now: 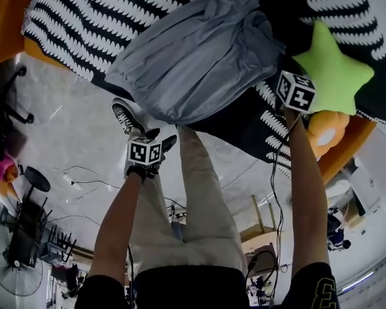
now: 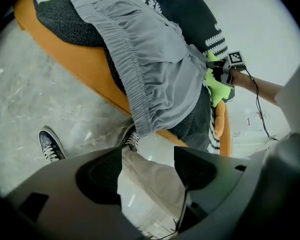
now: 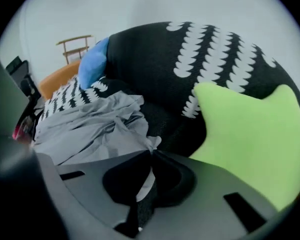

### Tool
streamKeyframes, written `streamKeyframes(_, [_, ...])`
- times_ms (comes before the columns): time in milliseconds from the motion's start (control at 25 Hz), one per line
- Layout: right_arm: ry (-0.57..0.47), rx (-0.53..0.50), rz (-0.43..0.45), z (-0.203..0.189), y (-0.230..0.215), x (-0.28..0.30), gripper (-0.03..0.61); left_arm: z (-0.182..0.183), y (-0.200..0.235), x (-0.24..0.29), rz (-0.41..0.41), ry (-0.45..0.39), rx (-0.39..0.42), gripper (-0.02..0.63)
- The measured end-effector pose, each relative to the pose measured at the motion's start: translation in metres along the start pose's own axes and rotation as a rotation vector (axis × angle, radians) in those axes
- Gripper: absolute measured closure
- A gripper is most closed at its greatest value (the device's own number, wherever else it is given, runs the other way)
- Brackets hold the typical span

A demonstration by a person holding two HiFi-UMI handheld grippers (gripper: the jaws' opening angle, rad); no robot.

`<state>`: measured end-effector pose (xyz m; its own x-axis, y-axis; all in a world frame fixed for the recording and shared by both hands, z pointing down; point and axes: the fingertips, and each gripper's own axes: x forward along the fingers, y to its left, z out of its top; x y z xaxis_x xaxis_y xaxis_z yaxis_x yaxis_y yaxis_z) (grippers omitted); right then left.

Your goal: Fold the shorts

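Black-and-white cover [image 1: 83,18] carries one pair of grey shorts [image 1: 199,56]. We see our left gripper [image 2: 147,169] spread wide and empty over the floor, and our right gripper [image 3: 151,156] pinching a shorts fold. Two cushions: a green star cushion [image 1: 331,66], and a blue cushion [image 3: 92,66] that only the gripper views show.

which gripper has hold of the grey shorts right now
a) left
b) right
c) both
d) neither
b: the right gripper has its jaws together on a corner of the shorts, while the left gripper stands open with no cloth between its jaws.
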<state>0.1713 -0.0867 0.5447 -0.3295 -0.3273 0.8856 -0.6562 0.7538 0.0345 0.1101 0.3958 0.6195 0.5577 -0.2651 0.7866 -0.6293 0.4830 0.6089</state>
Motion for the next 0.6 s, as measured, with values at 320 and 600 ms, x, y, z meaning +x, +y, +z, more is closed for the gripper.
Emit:
streamKeyframes(320, [0.006,0.212,-0.14,-0.064,-0.064,-0.034,0.552,0.005,0.001,0.025,-0.099,-0.003,-0.001,0.29])
streamKeyframes(600, [0.003,0.236,-0.142,-0.079,-0.063,-0.037,0.552,0.026,-0.026,0.028,-0.317,-0.084,-0.13,0.383])
